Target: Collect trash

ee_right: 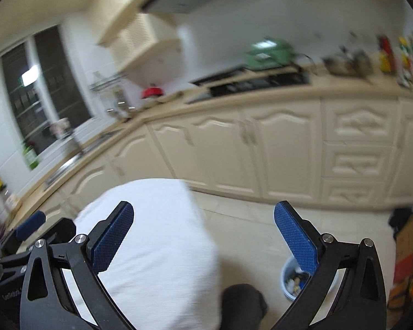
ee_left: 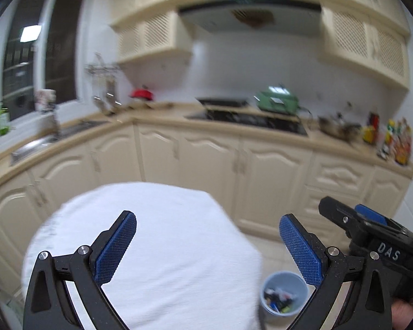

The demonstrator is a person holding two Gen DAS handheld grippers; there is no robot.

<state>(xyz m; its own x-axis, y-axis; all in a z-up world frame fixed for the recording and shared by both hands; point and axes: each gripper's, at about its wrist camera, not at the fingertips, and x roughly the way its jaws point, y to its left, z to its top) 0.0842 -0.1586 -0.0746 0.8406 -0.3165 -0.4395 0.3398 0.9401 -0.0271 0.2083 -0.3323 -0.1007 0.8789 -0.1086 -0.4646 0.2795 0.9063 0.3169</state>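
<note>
Both tools are up in the air over the round table draped in a white woven cloth (ee_left: 157,247), and neither carries a thing. The left gripper (ee_left: 208,233) has its jaws spread wide, blue cross-hatched pads (ee_left: 115,250) facing each other across nothing but cloth. The right gripper (ee_right: 203,225) is just the same, wide open and empty, its own textured blue pads (ee_right: 296,238) bare.

The small pale-blue round plastic bin (ee_left: 285,294) stands on the cream tiled floor (ee_right: 261,220), just beside the table's edge. It already holds a jumble of small scraps, dark and white bits with a flash of green, so the judgement here is that the collecting looks largely done. The part of the tablecloth in view shows no litter at all. What remains is hard to call; both views are blurred, and any trash lying elsewhere cannot be made out.

On materials, the cloth reads soft and finely woven, falling over the rim in a smooth curve. The bin looks thin-walled and smooth. Behind, glossy cream cabinet doors with raised arched panels (ee_left: 261,176) run under a tan countertop (ee_left: 157,121), where a black hob (ee_left: 247,118) and a green pot (ee_left: 278,100) sit, all smeared by blur.
</note>
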